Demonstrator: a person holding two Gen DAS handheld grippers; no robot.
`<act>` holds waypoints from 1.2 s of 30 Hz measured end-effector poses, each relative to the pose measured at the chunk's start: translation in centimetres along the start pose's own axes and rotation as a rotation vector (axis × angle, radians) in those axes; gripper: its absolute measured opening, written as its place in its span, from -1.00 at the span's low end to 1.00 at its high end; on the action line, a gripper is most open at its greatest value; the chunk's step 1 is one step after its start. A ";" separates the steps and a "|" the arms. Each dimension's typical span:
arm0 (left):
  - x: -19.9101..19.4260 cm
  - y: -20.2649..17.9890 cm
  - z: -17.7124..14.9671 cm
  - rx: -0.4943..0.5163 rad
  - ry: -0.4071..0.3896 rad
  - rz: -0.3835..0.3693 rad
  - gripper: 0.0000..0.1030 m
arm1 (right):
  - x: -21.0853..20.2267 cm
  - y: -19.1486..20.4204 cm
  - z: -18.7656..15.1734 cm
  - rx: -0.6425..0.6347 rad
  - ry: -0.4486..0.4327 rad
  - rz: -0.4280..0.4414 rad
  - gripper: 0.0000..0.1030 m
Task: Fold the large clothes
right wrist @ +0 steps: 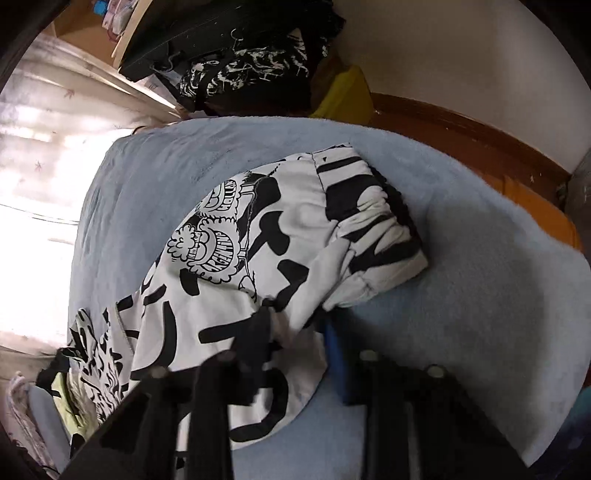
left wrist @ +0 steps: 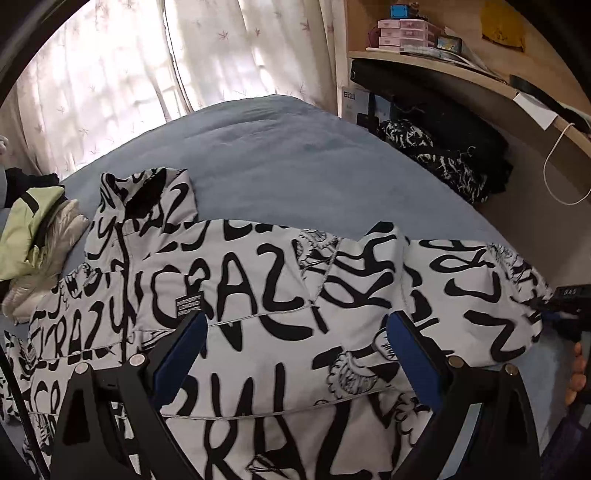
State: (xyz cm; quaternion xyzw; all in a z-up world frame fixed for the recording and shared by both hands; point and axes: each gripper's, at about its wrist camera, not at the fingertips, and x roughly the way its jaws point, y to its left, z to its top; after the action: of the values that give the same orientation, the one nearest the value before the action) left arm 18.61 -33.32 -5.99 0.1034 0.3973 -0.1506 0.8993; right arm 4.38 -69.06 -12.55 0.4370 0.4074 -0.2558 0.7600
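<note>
Lying spread on the blue bed (left wrist: 280, 147) is one large white jacket (left wrist: 258, 295) with black letters printed all over it; it is covering the near part of the bed from side to side.

The left wrist view is showing the whole front of the jacket, with its hood (left wrist: 147, 199) lying toward the curtain (left wrist: 110, 74). The left tongs (left wrist: 297, 328) are standing wide above the chest of the jacket, with nothing between the two blue pads. Only this view is showing a pale green garment (left wrist: 26, 236) and a shiny beige one (left wrist: 48, 243) at the left edge of the bed, a wooden shelf (left wrist: 443, 70) with small pink boxes (left wrist: 402, 33), and a white cable (left wrist: 554, 166) hanging below it. At the right edge, part of the right tongs (left wrist: 565, 310) is touching the end of the sleeve (left wrist: 480, 288).

The right wrist view is showing that sleeve from close, with its gathered cuff (right wrist: 380, 221) and two laughing cartoon faces (right wrist: 207, 243) printed on it. The right tongs (right wrist: 295, 332) are narrow and are pinching a fold of the sleeve cloth. Only this view is showing a yellow thing (right wrist: 343, 96) and a brown wooden board (right wrist: 461, 136) beyond the bed.

Both views are showing one dark heap of black and white clothes (right wrist: 251, 70) beside the bed.
</note>
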 end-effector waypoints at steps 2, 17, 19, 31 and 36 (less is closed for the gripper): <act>-0.4 0.5 -0.3 0.008 -0.006 0.019 0.88 | -1.7 1.3 -0.2 -0.046 -0.076 0.015 -0.81; -3.0 11.5 -3.7 -0.152 0.015 0.122 0.88 | -9.9 23.5 -13.9 -0.796 -0.166 0.415 -0.82; -3.1 13.1 -4.5 -0.182 0.035 0.114 0.88 | -8.3 24.7 -16.6 -0.873 -0.126 0.392 -0.80; -1.4 16.6 -7.7 -0.218 0.128 -0.039 0.88 | -0.7 22.4 -26.2 -0.959 0.214 0.301 -0.66; 0.8 17.0 -8.5 -0.307 0.205 -0.216 0.88 | -1.5 21.3 -25.7 -0.910 0.196 0.295 -0.43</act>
State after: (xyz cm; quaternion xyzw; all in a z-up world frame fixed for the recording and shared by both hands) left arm 19.33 -14.98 -11.09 -0.0634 0.5139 -0.1723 0.8380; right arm 9.27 -36.24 -8.97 0.1354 0.4813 0.1009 0.8601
